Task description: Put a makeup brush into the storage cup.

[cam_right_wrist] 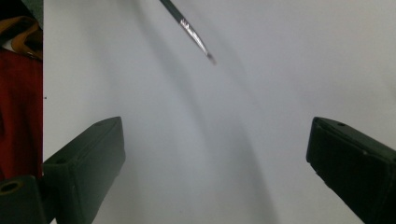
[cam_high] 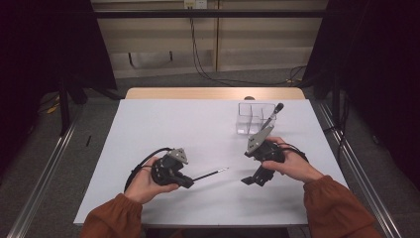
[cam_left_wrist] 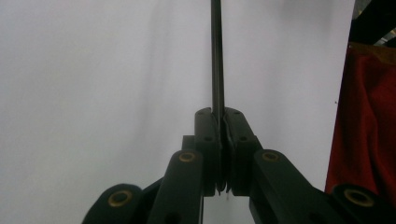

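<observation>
My left gripper [cam_high: 190, 181] is shut on a thin black brush [cam_high: 210, 174] near the table's front left. The brush points right, its silver tip over the white table [cam_high: 188, 124]. In the left gripper view the brush handle [cam_left_wrist: 217, 56] runs straight up from between the closed jaws of the left gripper [cam_left_wrist: 222, 116]. My right gripper [cam_high: 255, 179] is open at the front right, jaws toward the brush tip. In the right gripper view the right gripper [cam_right_wrist: 217, 133] has wide-apart jaws with nothing between them, and the brush tip [cam_right_wrist: 192, 36] hangs ahead of them.
A clear divided box [cam_high: 254, 121] stands at the back right of the table with a second dark brush [cam_high: 272, 115] leaning in it. A wooden strip [cam_high: 213, 93] edges the far side. An orange sleeve [cam_left_wrist: 364, 121] shows beside the table edge.
</observation>
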### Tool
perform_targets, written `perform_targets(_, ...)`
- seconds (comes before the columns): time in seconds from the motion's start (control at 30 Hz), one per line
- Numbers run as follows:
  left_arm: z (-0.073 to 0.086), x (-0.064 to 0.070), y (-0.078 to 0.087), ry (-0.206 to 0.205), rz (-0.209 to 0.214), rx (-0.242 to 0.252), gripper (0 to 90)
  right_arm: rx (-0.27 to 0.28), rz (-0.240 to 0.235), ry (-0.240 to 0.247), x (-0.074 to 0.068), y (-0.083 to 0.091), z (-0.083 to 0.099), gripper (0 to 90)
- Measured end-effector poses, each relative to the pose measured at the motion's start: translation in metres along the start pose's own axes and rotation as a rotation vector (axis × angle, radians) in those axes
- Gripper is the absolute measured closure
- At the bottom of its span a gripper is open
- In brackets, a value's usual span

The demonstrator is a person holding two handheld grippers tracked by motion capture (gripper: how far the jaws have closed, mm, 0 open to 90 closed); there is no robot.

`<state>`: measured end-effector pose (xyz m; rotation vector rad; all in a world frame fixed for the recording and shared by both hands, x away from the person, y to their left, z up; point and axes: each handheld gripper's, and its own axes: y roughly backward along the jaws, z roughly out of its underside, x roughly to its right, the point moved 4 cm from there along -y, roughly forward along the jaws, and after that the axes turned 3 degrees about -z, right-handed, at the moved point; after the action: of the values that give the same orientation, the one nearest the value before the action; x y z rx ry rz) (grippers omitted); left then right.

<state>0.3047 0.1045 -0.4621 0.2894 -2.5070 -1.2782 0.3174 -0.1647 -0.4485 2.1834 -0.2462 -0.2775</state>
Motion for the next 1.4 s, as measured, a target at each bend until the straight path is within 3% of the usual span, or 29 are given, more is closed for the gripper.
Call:
perform_targets(0.23, 0.013, -0.002, 0.01, 0.039, 0.003, 0.065, 85.5, 0.028, 0.015, -0.038, -0.007, -0.003, 0.011, 4.3)
perform_targets(0.37, 0.018, -0.002, 0.012, 0.046, 0.002, 0.097, 85.5, 0.044, 0.025, -0.033, -0.01, -0.006, 0.014, 4.2)
perform_targets(0.5, 0.023, -0.001, 0.012, 0.062, 0.012, 0.107, 85.4, 0.088, 0.028, -0.047, -0.012, -0.009, 0.017, 3.9)
perform_targets(0.7, 0.026, -0.004, 0.015, 0.09, 0.02, 0.172, 85.4, 0.143, 0.022, -0.078, -0.013, -0.013, 0.025, 3.5)
perform_targets(0.87, 0.03, 0.003, 0.015, 0.088, 0.032, 0.216, 85.3, 0.202, 0.021, -0.1, -0.015, -0.008, 0.025, 2.9)
perform_targets(1.2, 0.03, 0.003, 0.013, 0.077, 0.038, 0.288, 85.4, 0.214, 0.044, -0.117, -0.019, -0.015, 0.031, 3.0)
perform_targets(1.3, 0.03, 0.002, 0.014, 0.077, 0.021, 0.312, 85.4, 0.249, 0.052, -0.116, -0.02, -0.013, 0.03, 2.8)
perform_targets(1.4, 0.029, 0.002, 0.014, 0.086, 0.029, 0.339, 85.4, 0.278, 0.047, -0.125, -0.02, -0.013, 0.03, 2.7)
